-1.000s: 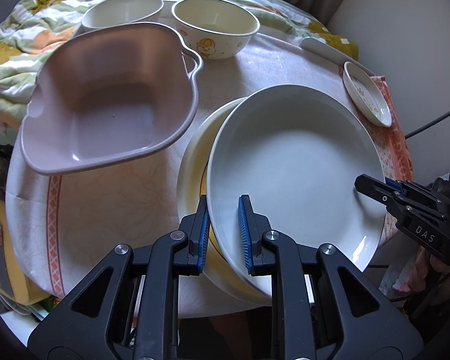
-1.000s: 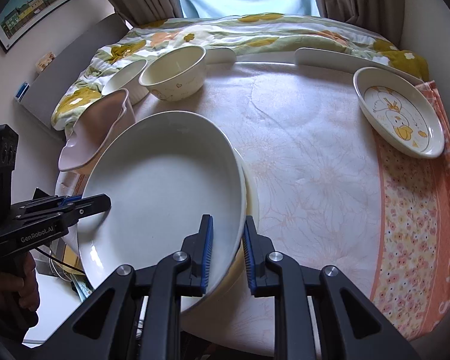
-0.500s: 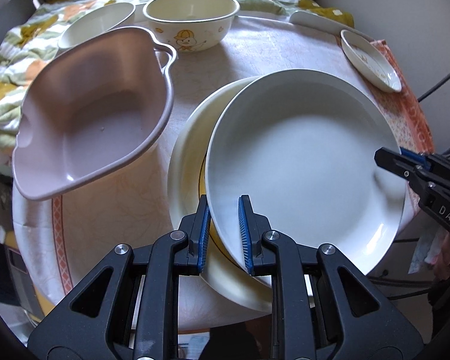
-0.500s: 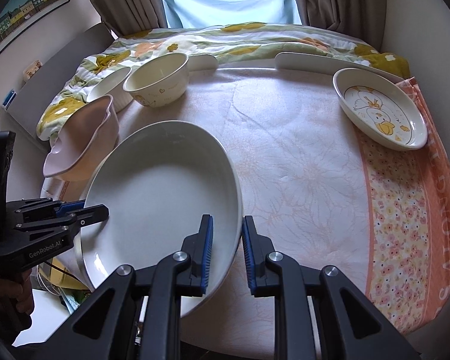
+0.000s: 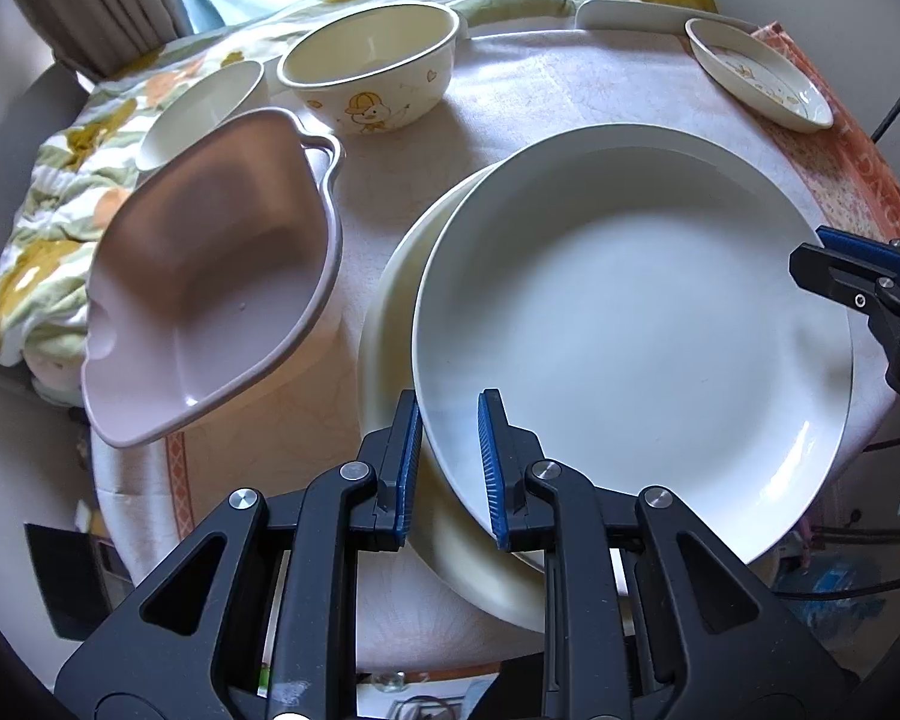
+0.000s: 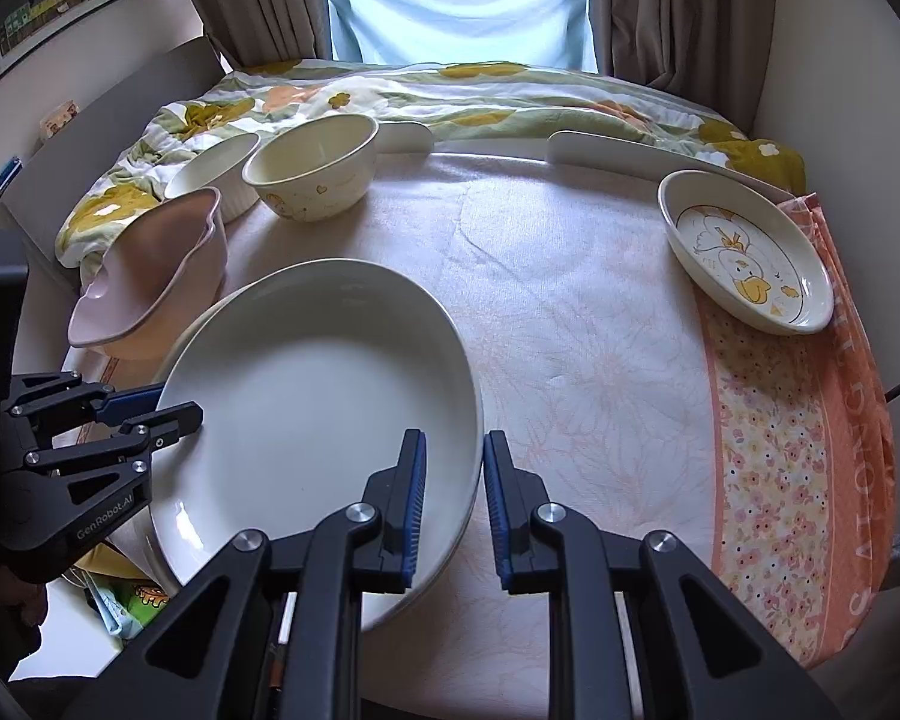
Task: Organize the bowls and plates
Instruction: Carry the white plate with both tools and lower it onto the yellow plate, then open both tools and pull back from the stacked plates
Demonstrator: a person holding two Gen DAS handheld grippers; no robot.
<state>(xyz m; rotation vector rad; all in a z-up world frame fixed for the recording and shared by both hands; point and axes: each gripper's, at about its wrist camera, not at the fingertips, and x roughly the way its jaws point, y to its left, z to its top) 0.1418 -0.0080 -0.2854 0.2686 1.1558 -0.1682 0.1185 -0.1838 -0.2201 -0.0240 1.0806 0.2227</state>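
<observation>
A large white plate (image 5: 630, 330) sits tilted over a cream plate (image 5: 390, 330) near the table's front edge. I cannot tell whether the two touch. My left gripper (image 5: 447, 414) is shut on the white plate's near rim. On the opposite rim my right gripper (image 6: 453, 450) is shut on the same white plate (image 6: 318, 408). Each gripper also shows in the other's view: the right gripper (image 5: 810, 264) and the left gripper (image 6: 180, 408). Only a strip of the cream plate (image 6: 192, 324) shows in the right wrist view.
A pink handled bowl (image 5: 210, 288) stands left of the plates. Behind it are a small white bowl (image 5: 204, 108) and a cream duck-print bowl (image 5: 372, 72). An oval duck dish (image 6: 744, 252) sits far right on the tablecloth (image 6: 600, 360). A floral quilt (image 6: 480, 102) lies beyond.
The left gripper has rolled and shifted, so the table swings in its view. Both grippers keep their hold on the white plate, which now shows less of the cream plate on the right-hand side.
</observation>
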